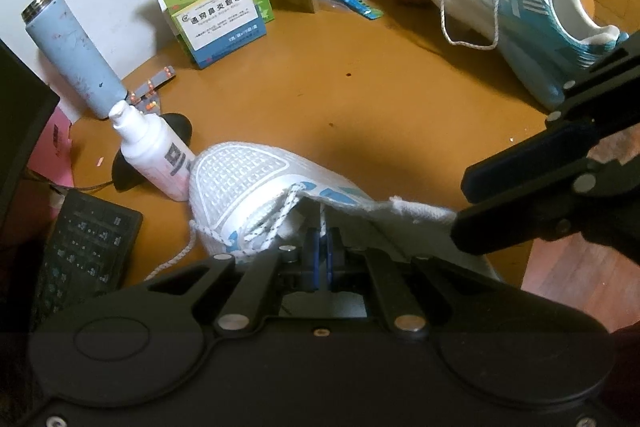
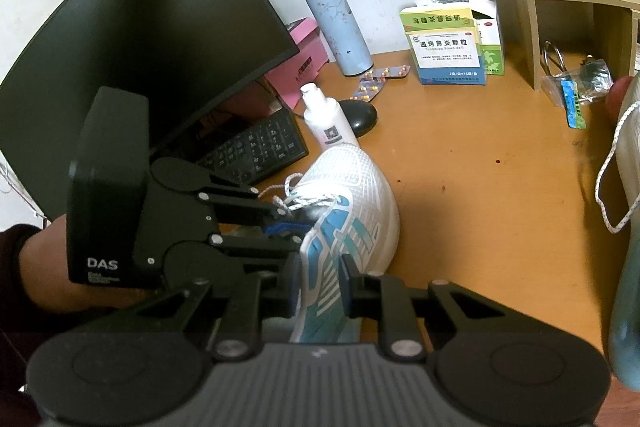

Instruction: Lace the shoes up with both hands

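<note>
Behind the left gripper (image 1: 320, 255), the near shoe's (image 1: 256, 183) lace end (image 1: 322, 223) is hidden.

The left gripper (image 1: 320, 247) is showing a matte black body with two round raised discs near the camera, angular black link arms pinned by silver rivets, and blue pads lining its narrow fingers. The right gripper (image 2: 320, 287) is sharing that build: a greyish-black housing, silver pivot pins, small dark screws and blue-edged pads. In the right wrist view the left unit is carrying a black box printed "DAS" in white, and a dark maroon sleeve (image 2: 12, 243) is covering the person's wrist behind it.
</note>
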{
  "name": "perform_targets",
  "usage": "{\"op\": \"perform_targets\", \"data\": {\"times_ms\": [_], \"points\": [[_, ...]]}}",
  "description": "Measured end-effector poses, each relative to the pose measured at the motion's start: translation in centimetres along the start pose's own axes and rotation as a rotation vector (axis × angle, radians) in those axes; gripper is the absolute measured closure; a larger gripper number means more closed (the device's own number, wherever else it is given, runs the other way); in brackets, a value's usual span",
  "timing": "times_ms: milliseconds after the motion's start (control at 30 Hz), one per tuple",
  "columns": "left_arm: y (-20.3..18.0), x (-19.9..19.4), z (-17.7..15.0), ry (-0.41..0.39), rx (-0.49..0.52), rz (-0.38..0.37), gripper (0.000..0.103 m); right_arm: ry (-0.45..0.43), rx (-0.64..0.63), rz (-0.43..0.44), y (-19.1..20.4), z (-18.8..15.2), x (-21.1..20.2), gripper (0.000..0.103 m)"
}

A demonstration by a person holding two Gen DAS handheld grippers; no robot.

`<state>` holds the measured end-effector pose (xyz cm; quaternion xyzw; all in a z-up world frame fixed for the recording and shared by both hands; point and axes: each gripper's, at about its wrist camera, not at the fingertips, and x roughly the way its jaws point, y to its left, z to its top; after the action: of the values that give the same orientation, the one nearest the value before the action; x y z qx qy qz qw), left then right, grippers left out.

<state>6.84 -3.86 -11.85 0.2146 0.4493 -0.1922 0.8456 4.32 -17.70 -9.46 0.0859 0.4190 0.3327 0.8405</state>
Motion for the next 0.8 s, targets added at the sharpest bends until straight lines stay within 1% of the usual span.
{"op": "perform_targets", "data": {"times_ms": [267,333,400,733,800], "points": [[-0.22,-0.13,-0.24,0.006,0.021,-0.007,0.102,0.001,-0.005,-0.003,0.06,0.03,0.06,0.082],[-0.2,-0.14,-0.25,0.004,0.02,-0.005,0.102,0.002,-0.007,-0.003,-0.03,0.06,0.06,0.082],[-0.16,-0.1,-0.16,0.003,0.015,-0.005,0.102,-0.004,0.0,-0.014,0.74,-0.23,0.19,0.082],[-0.07,-0.04,0.01,-0.004,0.007,-0.004,0.102,0.0,-0.004,-0.016,0.64,-0.19,-0.01,0.082],[-0.06,0.08,-0.01,0.005,0.01,-0.008,0.102,0.0,-0.005,-0.017,0.62,-0.19,-0.01,0.082]]}}
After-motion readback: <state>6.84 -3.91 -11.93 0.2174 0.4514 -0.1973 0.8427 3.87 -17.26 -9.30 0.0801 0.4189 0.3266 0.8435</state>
